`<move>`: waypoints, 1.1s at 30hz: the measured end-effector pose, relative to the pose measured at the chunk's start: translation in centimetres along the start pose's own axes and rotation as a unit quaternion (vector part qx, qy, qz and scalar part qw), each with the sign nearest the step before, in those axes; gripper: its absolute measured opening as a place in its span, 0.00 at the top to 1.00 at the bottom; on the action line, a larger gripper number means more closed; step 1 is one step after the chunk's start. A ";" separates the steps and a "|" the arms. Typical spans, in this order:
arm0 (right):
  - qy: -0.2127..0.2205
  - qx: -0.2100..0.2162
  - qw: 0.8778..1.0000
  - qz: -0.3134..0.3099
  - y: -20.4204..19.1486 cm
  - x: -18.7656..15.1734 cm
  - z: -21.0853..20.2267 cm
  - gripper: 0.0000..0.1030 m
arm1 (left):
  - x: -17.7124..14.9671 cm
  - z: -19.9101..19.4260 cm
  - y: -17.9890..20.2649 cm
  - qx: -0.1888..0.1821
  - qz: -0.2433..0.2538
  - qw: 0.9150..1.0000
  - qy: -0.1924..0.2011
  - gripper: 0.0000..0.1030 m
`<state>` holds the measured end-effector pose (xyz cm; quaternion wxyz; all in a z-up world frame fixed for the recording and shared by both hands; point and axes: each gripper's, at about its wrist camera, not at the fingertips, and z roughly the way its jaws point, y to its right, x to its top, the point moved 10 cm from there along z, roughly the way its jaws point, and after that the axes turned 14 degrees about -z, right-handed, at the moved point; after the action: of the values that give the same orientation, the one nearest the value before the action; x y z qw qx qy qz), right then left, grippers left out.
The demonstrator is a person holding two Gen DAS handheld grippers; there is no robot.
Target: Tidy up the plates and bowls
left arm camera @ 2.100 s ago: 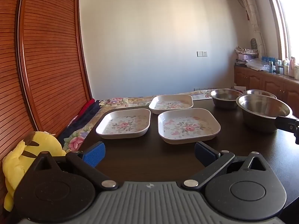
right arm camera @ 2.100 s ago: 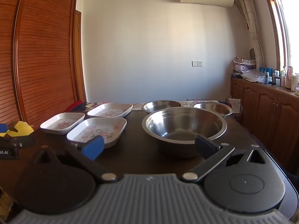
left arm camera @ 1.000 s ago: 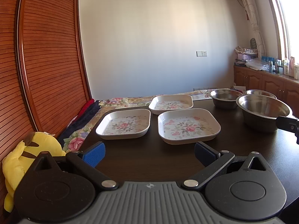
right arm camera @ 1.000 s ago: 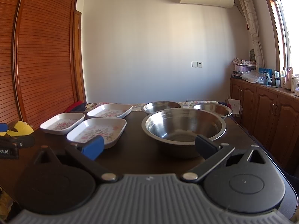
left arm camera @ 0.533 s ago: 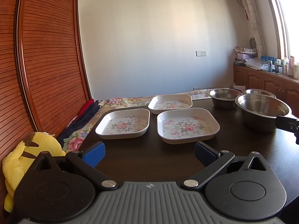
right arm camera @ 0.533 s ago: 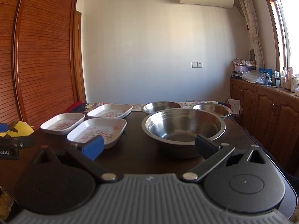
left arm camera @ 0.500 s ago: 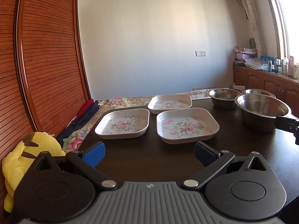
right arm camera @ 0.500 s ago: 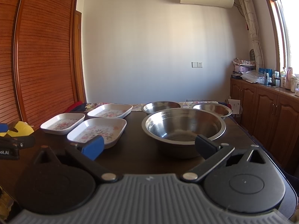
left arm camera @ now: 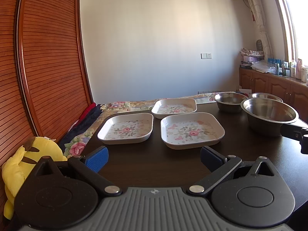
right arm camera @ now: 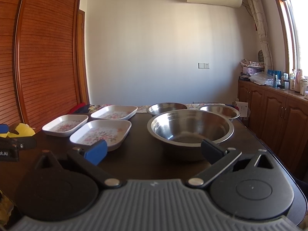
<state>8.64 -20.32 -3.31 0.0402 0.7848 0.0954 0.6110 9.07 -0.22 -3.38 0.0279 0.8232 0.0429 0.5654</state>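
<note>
Three white square plates with pink flowers lie on the dark table (left arm camera: 154,165): a near left plate (left arm camera: 126,128), a near right plate (left arm camera: 191,130) and a far plate (left arm camera: 174,105). Three steel bowls stand to the right: a big bowl (right arm camera: 190,129), and two smaller bowls behind it (right arm camera: 166,107) (right arm camera: 220,110). My left gripper (left arm camera: 154,158) is open and empty, just short of the near plates. My right gripper (right arm camera: 154,151) is open and empty, in front of the big bowl.
A yellow plush toy (left arm camera: 19,165) sits off the table's left edge beside a slatted wooden door (left arm camera: 48,67). A floral cloth (left arm camera: 125,104) lies beyond the table. Wooden cabinets (right arm camera: 275,115) with bottles run along the right wall.
Hardly anything has changed. The left wrist view has shifted very slightly, so the plates sit a touch further left. Both grippers stay open.
</note>
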 end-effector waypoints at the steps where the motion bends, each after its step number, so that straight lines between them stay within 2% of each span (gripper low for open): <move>1: 0.000 0.000 1.000 0.000 0.0 0.0 0.0 0.00 | 0.0 0.0 0.0 0.000 0.000 1.000 0.000 0.00; 9: -0.007 0.005 1.000 -0.012 -0.6 -0.4 0.5 0.00 | -0.5 1.1 -0.1 -0.002 0.004 1.000 -0.016 0.00; 14: -0.008 0.025 0.999 -0.024 -1.5 0.2 1.2 0.00 | -0.7 2.5 -0.2 -0.013 0.004 0.999 -0.033 0.00; 21: -0.018 0.088 0.995 -0.036 -3.5 1.6 3.4 0.01 | 0.0 5.1 -0.5 -0.036 0.000 0.998 -0.057 0.01; 23: -0.019 0.109 0.993 -0.046 -4.4 2.2 3.9 0.05 | 0.3 5.9 -0.6 -0.040 0.001 0.997 -0.063 0.05; 24: -0.021 0.118 0.991 -0.053 -4.8 2.4 4.2 0.13 | 0.4 6.4 -0.6 -0.043 0.001 0.997 -0.068 0.06; 25: -0.024 0.126 0.990 -0.059 -5.2 2.7 4.6 0.15 | 0.5 6.9 -0.7 -0.046 0.001 0.996 -0.072 0.08; 27: -0.029 0.143 0.987 -0.062 -5.8 3.0 5.3 0.16 | 0.9 7.8 -0.7 -0.053 0.001 0.995 -0.080 0.09; 33: -0.061 0.174 0.980 -0.073 -7.3 2.6 7.8 0.26 | 2.1 10.2 -0.3 -0.073 0.017 0.993 -0.090 0.19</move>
<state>16.09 -12.20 -4.14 -0.0473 0.8068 0.2546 0.5311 19.31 0.30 -5.08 0.0825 0.8669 -0.0150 0.4913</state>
